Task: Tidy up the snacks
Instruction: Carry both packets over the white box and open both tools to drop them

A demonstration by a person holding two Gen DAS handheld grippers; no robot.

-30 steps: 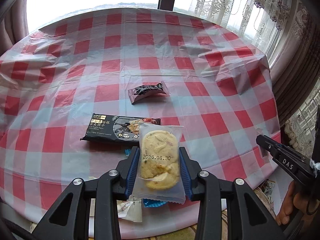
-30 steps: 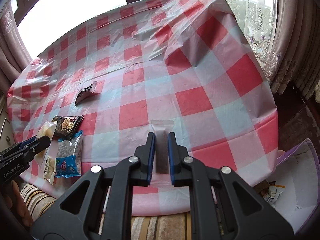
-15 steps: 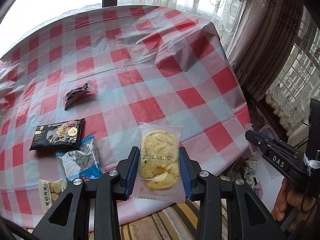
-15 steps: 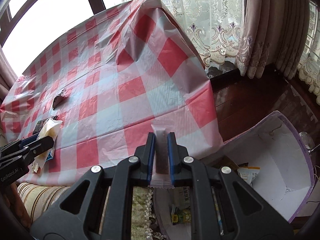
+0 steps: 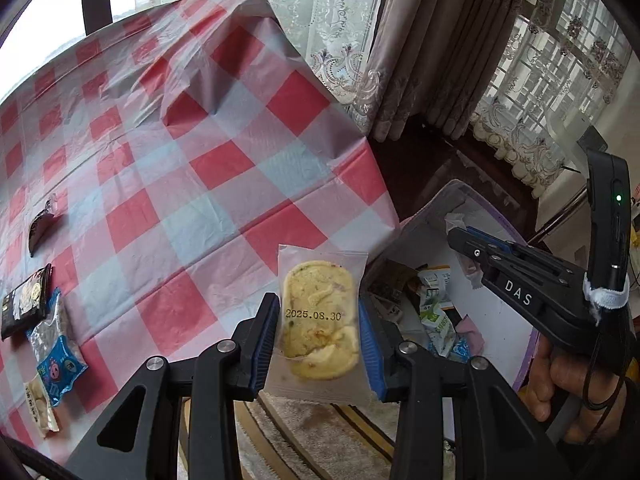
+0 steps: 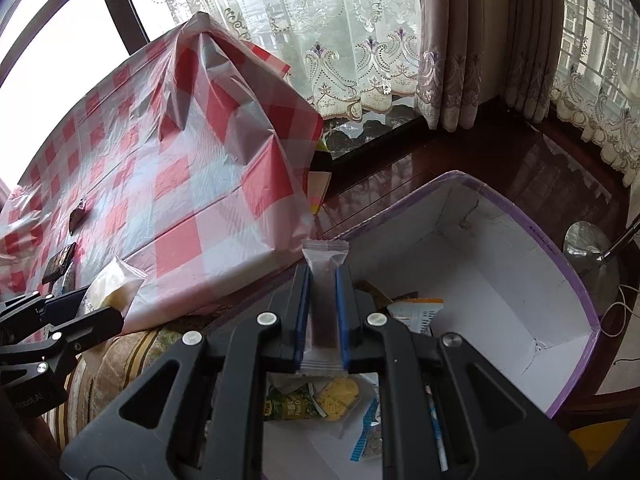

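Your left gripper (image 5: pixel 319 334) clamps the cookie packet (image 5: pixel 319 322); your right gripper (image 6: pixel 322 314) pinches a slim sachet (image 6: pixel 323 304), contents unreadable, its fingers hiding snacks in the box (image 6: pixel 560 276) below

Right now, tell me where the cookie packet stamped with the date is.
In the left wrist view the cookie packet is pinched in the left claw, low in the middle, past the table's near edge and left of the open box.

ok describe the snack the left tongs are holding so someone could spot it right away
Start at the red checked table and go to its near edge, by the white box. There the left tongs clamp a clear packet holding a pale yellow cookie. Unlike its neighbours, it has 2025.08.30 printed across it.
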